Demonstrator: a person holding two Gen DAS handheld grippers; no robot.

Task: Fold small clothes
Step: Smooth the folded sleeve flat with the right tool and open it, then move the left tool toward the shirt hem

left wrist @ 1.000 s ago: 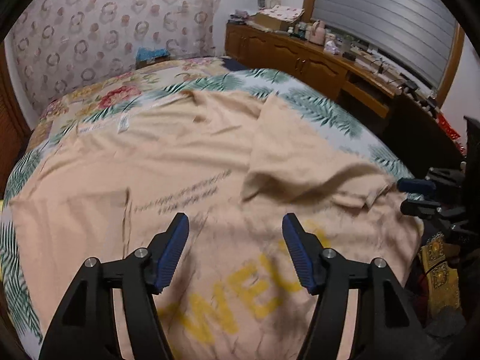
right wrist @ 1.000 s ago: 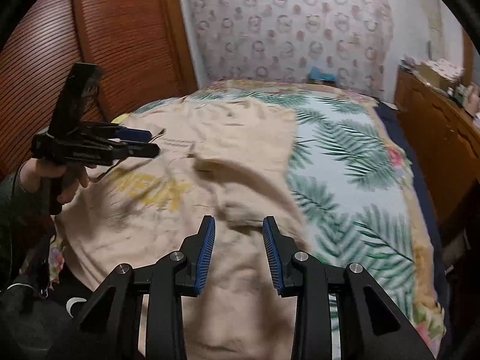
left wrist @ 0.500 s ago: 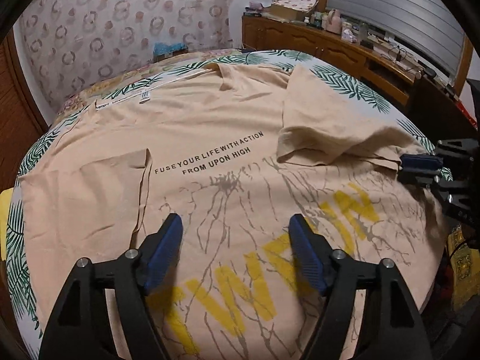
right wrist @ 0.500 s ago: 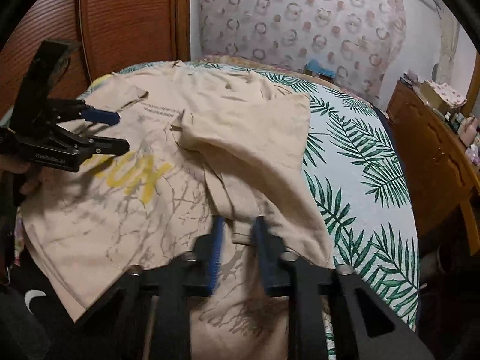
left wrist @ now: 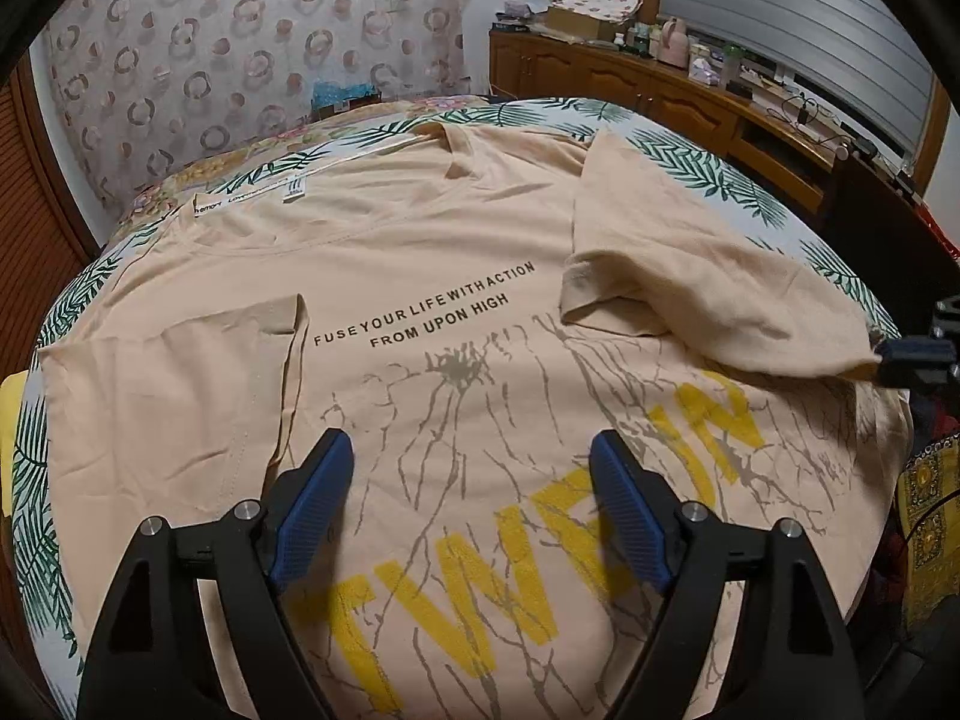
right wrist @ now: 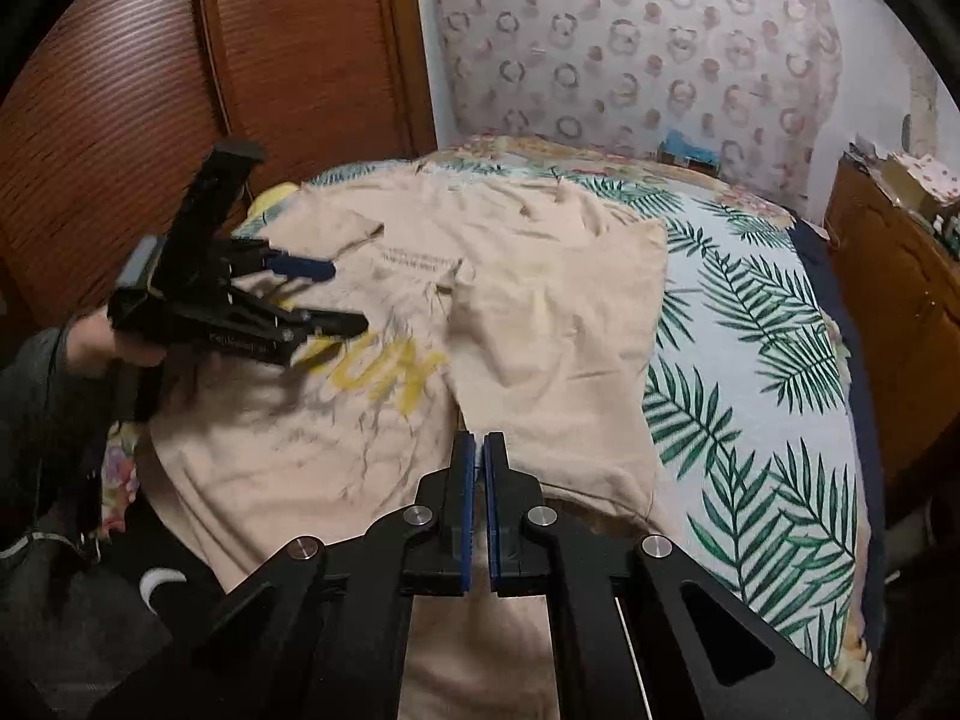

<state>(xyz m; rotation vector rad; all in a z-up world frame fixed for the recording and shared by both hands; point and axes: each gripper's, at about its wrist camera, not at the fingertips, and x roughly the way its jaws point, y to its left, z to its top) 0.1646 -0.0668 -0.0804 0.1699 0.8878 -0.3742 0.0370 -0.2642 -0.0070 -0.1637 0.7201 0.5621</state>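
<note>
A beige T-shirt (left wrist: pixel 432 252) with black text and yellow letters lies spread on the bed, its right side folded inward (left wrist: pixel 678 276). It also shows in the right wrist view (right wrist: pixel 540 312). My left gripper (left wrist: pixel 471 504) is open and empty, hovering above the shirt's printed middle; it appears in the right wrist view (right wrist: pixel 312 294) at left. My right gripper (right wrist: pixel 478 450) is shut on the shirt's folded lower edge; its blue tip shows in the left wrist view (left wrist: pixel 912 357) at the fold's corner.
The bed has a palm-leaf sheet (right wrist: pixel 750 360). A wooden cabinet (left wrist: pixel 660 102) with clutter runs along the right wall. A wooden wardrobe (right wrist: pixel 180 90) stands left. Patterned wallpaper (left wrist: pixel 240 48) is behind the bed. Dark clothing (right wrist: pixel 90 600) lies by the bed's near edge.
My right gripper closed on the shirt's folded edge. My left gripper rose and tilted, so the whole shirt print came into view. The fold lies flatter.
</note>
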